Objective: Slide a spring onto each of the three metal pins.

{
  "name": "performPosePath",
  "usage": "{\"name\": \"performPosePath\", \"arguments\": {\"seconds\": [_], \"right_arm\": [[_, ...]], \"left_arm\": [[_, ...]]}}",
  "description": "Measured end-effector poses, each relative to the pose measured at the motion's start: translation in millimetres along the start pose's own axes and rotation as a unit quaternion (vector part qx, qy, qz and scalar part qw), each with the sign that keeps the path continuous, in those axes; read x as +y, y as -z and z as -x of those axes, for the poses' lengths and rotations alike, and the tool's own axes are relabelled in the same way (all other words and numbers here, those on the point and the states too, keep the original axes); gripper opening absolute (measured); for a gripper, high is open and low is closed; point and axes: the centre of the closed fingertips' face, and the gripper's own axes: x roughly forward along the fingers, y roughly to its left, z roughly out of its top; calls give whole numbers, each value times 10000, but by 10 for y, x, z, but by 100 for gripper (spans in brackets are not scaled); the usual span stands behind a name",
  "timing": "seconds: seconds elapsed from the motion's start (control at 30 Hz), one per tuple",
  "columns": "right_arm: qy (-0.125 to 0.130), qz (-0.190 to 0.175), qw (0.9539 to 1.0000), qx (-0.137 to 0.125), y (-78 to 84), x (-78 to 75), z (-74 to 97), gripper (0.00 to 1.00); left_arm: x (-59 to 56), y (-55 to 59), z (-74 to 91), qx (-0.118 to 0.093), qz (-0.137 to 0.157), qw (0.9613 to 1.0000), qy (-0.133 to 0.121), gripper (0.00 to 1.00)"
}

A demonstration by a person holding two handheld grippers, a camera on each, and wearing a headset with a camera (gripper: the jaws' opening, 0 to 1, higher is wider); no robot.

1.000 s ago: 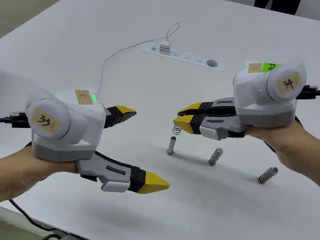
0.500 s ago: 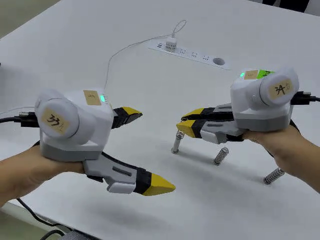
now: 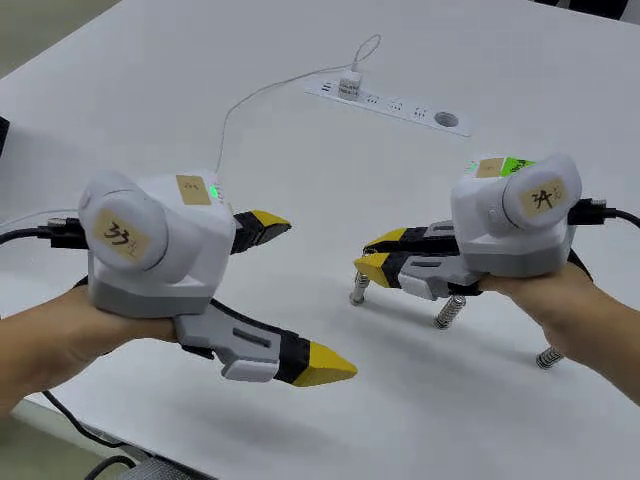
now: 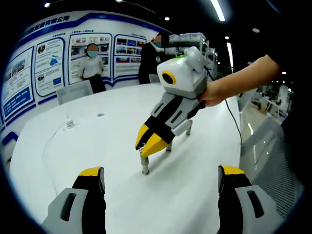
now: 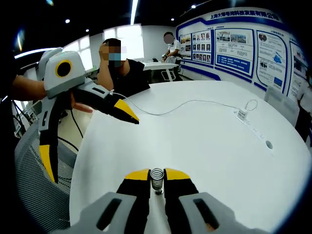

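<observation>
Since the right gripper (image 3: pixel 368 254) has its jaws pinched shut on the spring (image 5: pixel 156 179), w/ the coil's bore seen end-on between the yellow tips in the right gripper view, the job now is alignment. Keep the spring's axis in line w/ the upright pin (image 3: pixel 356 296) and press straight down, no sideways lean. Otherwise the coil prob. cocks and binds on the pin top, or tips the pin over on the white table (image 3: pixel 300 120). In the left gripper view the spring hangs from the tips directly over the pin, its lower end at or just on the pin's top; can't tell how far it's seated. Let go only once the coil is well down the shaft, else it may pop off. The left gripper (image 3: pixel 306 295) gapes wide w/ nothing in it, held well off to the side; it could steady the pin's base if it wobbles. The two other pins (image 3: pixel 449 312), near the right hand, look to be carrying springs already, so this reads as the last one. Vs. 1.0 s ago: the spring then sat clear above the pin w/ a gap showing, and at 0.5 s ago it met the pin top. Now the gap's gone and the right gripper sits lower, closer to the table. The left gripper's opening is unchanged. Part of the shift is just the head camera moving.
</observation>
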Motion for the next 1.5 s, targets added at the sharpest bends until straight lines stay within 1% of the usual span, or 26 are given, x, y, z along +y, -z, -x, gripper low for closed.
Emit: {"name": "performPosePath", "arguments": {"seconds": [0.37, 0.57, 0.97, 1.2, 1.5], "right_arm": [[-4, 304, 9992, 267, 130, 9, -77, 11], [-11, 416, 9985, 353, 180, 33, -125, 11], [3, 427, 9980, 456, 246, 21, -149, 11], [-2, 420, 9979, 496, 278, 8, -164, 11], [-25, 400, 9978, 525, 289, 8, -161, 12]], "left_arm": [[13, 23, 8, 8, 41, 10000, -1, 98], [21, 46, 24, 27, 63, 10000, -15, 98], [13, 52, 23, 21, 98, 9999, -20, 98], [36, 78, 42, 63, 104, 9999, -66, 98], [35, 52, 45, 89, 73, 9999, -99, 98]]}}
